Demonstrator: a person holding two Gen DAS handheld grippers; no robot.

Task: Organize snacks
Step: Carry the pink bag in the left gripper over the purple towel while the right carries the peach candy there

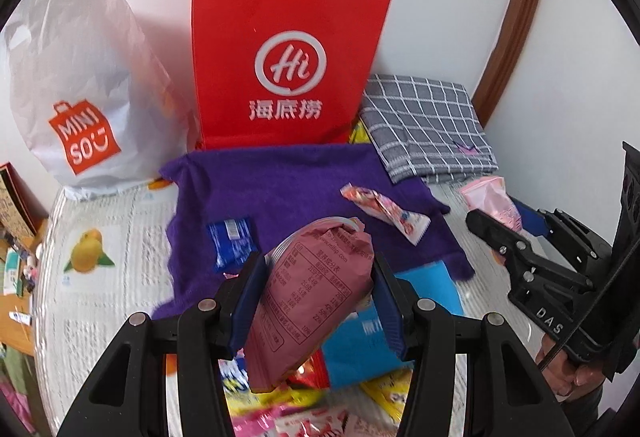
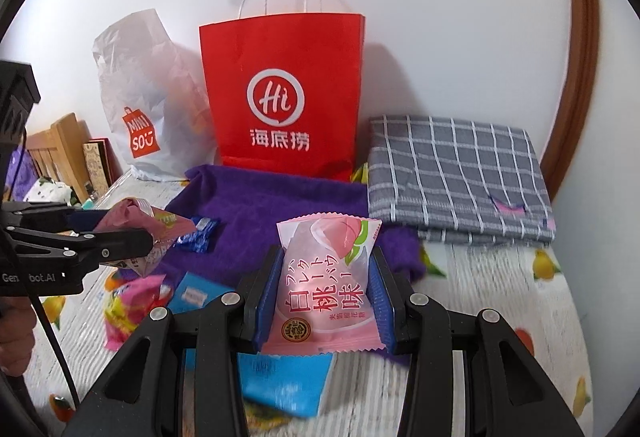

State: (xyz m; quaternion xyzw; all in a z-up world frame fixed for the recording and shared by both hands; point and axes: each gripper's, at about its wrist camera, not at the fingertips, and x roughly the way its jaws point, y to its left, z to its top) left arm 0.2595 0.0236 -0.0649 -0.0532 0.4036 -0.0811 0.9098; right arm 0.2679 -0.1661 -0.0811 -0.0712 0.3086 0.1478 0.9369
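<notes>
Gripping a crinkled dusty-pink snack pouch (image 1: 310, 301), the left gripper (image 1: 316, 277) has its jaws closed on the pouch's sides. The right gripper (image 2: 326, 289) clamps a glossy pink peach-flavour packet (image 2: 326, 285) upright. Ahead of both jaws lies a fuzzy purple towel (image 1: 288, 181) carrying a blue wrapper (image 1: 232, 243) and a striped pink sachet (image 1: 384, 211); beyond stand a red paper bag (image 1: 288, 57), a white plastic bag (image 1: 80, 85) and folded grey checked cloth (image 2: 456, 173). Below the jaws, loose packets lie on the fruit-printed bed cover (image 2: 492, 301).
</notes>
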